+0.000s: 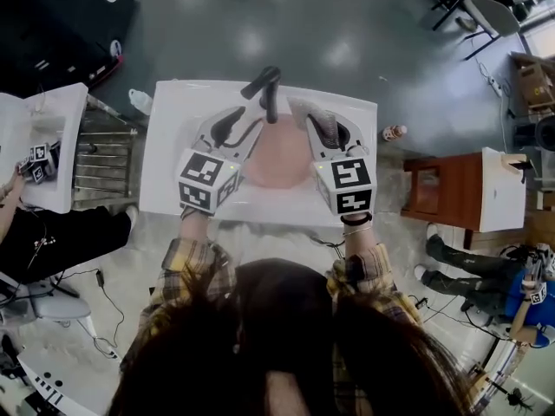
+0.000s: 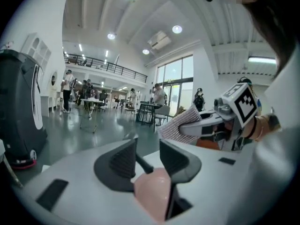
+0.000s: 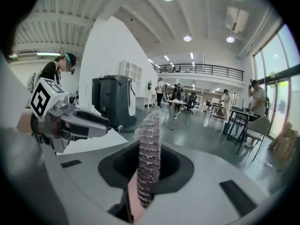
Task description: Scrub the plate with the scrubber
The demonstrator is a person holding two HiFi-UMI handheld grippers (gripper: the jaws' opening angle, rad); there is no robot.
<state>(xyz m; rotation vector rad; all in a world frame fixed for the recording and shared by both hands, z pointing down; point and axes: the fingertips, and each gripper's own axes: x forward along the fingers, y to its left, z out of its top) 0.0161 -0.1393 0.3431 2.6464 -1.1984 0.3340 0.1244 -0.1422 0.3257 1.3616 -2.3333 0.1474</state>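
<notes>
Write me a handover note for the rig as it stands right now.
Left gripper: fingers apart, empty.
Right gripper: shut on the scrubber.
Plate: flat on the white table, under the grippers, held by neither.
Done: scrubber gripped; whether the plate was scrubbed, cannot tell.
To do: probably lower the scrubber to the plate and scrub.

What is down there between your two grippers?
The pink plate lies on the white table, seen between the left gripper and the right gripper in the head view.
</notes>
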